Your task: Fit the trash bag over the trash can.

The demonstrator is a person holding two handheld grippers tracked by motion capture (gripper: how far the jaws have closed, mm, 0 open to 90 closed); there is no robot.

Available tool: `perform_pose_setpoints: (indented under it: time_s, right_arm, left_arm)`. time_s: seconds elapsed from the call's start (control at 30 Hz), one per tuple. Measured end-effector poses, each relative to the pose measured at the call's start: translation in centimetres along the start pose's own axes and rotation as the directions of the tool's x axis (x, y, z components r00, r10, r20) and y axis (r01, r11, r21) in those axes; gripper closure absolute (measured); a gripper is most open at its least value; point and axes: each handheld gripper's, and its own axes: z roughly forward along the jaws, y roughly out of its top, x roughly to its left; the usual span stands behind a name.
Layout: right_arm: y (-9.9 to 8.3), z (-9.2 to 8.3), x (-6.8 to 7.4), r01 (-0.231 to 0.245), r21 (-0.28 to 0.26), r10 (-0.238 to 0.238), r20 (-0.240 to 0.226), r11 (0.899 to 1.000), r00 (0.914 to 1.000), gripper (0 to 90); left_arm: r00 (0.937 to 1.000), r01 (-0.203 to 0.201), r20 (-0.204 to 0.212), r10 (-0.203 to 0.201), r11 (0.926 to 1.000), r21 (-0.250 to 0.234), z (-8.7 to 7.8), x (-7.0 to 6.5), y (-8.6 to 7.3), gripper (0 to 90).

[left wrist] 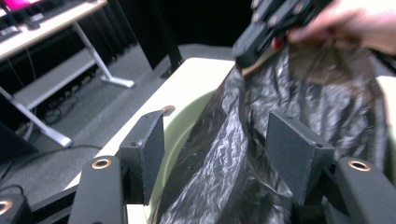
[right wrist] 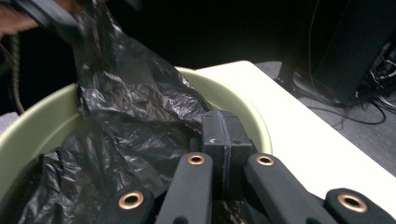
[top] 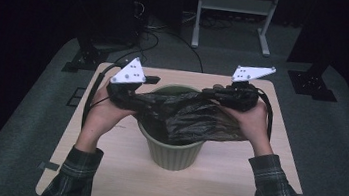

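Plywood makes up the pale rectangular tabletop (top: 232,185), which stands on grey carpet (top: 337,148) in a dark room, with a white metal frame (top: 233,14) and black stands with loose cables behind it. A pale green round plastic bin (top: 174,154) sits upright near the middle of the table, and a crinkled, glossy black plastic bag (top: 195,118) is draped across its mouth, partly sunk inside and partly stretched above the rim toward both sides. The person's forearms in dark plaid sleeves (top: 279,194) reach in from the near edge. The left hand (top: 105,114) holds the left gripper (left wrist: 215,154) at the bin's left rim, its grey three-cornered plate tilted upward; in the left gripper view its two black jaws stand well apart with bag film running between them, not pinched. The right hand (top: 250,120) holds the right gripper (right wrist: 224,140) over the bin's right rear rim; in the right gripper view its jaws are pressed together, and the bag's film gathers at them, seemingly clamped there.
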Motion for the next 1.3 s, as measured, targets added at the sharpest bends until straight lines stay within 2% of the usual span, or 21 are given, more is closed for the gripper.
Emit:
perform_pose_setpoints:
  time_s: [0.07, 0.13, 0.23, 0.3, 0.33, 0.43, 0.47, 0.53, 0.57, 0.6, 0.7, 0.83, 0.9, 0.93, 1.03, 1.1, 1.17, 1.2, 1.3]
  right_arm:
    - [0.1, -0.1, -0.1, -0.004, -0.009, 0.004, -0.006, 1.0, 1.0, 90.0]
    - [0.3, -0.1, -0.2, -0.007, -0.016, 0.007, -0.011, 1.0, 0.9999, 90.0]
    - [0.5, -0.1, -0.2, -0.003, -0.021, 0.002, -0.012, 1.0, 0.9999, 90.0]
    - [0.7, -0.1, -0.2, -0.005, -0.029, 0.005, -0.021, 1.0, 0.9998, 90.0]
    - [0.7, -0.2, -0.1, -0.006, -0.034, 0.005, -0.026, 0.999, 0.9996, 90.0]
    - [0.8, -0.2, 0.0, -0.004, -0.034, 0.003, -0.026, 0.999, 0.9997, 90.0]
    - [0.8, -0.2, 0.0, -0.003, -0.034, 0.002, -0.026, 0.999, 0.9997, 90.0]
    - [0.8, -0.1, 0.0, 0.005, -0.03, -0.006, -0.02, 1.0, 0.9998, 89.0]
    - [0.7, 0.0, 0.0, 0.007, -0.029, -0.008, -0.01, 1.0, 0.9999, 82.1]
    - [0.6, 0.1, -0.1, 0.003, -0.021, -0.003, -0.005, 1.0, 1.0, 76.4]
    - [0.2, 0.4, -0.3, 0.007, 0.01, -0.008, 0.018, 1.0, 0.9998, 68.4]
    - [-0.7, 0.3, -0.6, -0.001, 0.04, -0.001, 0.043, 0.999, 0.9991, 67.4]
    - [-1.3, -0.1, -1.1, -0.013, 0.042, 0.01, 0.067, 0.999, 0.9977, 74.4]
    - [-1.7, -0.4, -1.5, -0.032, 0.042, 0.029, 0.079, 0.999, 0.9965, 81.0]
    - [-2.4, -1.2, -2.5, -0.066, 0.013, 0.065, 0.097, 0.998, 0.9932, 90.0]
    - [-2.5, -1.3, -2.9, -0.081, -0.012, 0.082, 0.088, 0.997, 0.9927, 90.0]
    - [-2.6, -1.0, -3.2, -0.084, -0.012, 0.085, 0.104, 0.996, 0.9909, 89.9]
    - [-2.6, -0.8, -3.3, -0.085, -0.011, 0.085, 0.11, 0.996, 0.9903, 86.9]
    - [-2.8, -0.4, -3.8, -0.108, -0.021, 0.11, 0.127, 0.994, 0.9858, 85.5]
  left_arm:
    - [1.0, -0.004, 0.009, 0.004, 0.9997, 0.023, 1.2, 0.1, -0.3, 36.8]
    - [1.0, -0.003, 0.009, 0.002, 0.9994, 0.034, 1.7, 0.2, -0.5, 36.2]
    - [0.9994, -0.029, -0.017, 0.031, 0.9951, 0.095, 2.6, 0.3, -0.9, 34.1]
    - [0.9988, -0.034, -0.032, 0.038, 0.9922, 0.12, 3.2, 0.5, -1.2, 34.3]
    - [0.9992, -0.029, -0.026, 0.032, 0.9918, 0.124, 3.3, 0.6, -1.3, 36.7]
    - [0.9997, -0.008, -0.023, 0.011, 0.9879, 0.155, 3.6, 1.2, -1.7, 59.8]
    - [0.9998, 0.003, -0.017, 0.0, 0.9869, 0.161, 3.6, 1.4, -1.8, 71.1]
    - [0.9991, 0.043, -0.007, -0.042, 0.9895, 0.138, 3.4, 1.9, -2.0, 83.6]
    - [0.9986, 0.053, -0.006, -0.053, 0.9897, 0.133, 3.3, 2.1, -2.0, 88.5]
    - [0.9982, 0.06, -0.011, -0.059, 0.9903, 0.125, 3.2, 2.2, -2.0, 89.3]
    - [0.9971, 0.074, -0.021, -0.073, 0.9919, 0.103, 2.9, 2.6, -2.1, 89.2]
    - [0.9966, 0.079, -0.032, -0.076, 0.9918, 0.101, 2.2, 3.0, -2.2, 89.2]
    - [0.9955, 0.088, -0.042, -0.085, 0.9917, 0.094, 1.7, 3.3, -2.3, 89.1]
    - [0.9952, 0.091, -0.044, -0.087, 0.9914, 0.095, 1.6, 3.4, -2.3, 89.1]
    - [0.9942, 0.101, -0.047, -0.097, 0.9906, 0.093, 1.4, 4.0, -2.5, 88.8]
    - [0.994, 0.102, -0.049, -0.098, 0.99, 0.097, 1.7, 4.3, -2.6, 88.4]
    - [0.9931, 0.108, -0.058, -0.102, 0.9878, 0.112, 2.2, 4.8, -2.8, 87.6]
    - [0.9927, 0.108, -0.066, -0.101, 0.9869, 0.12, 2.4, 5.0, -3.0, 87.4]
    - [0.9881, 0.138, -0.086, -0.127, 0.9811, 0.136, 3.1, 6.2, -3.8, 87.5]
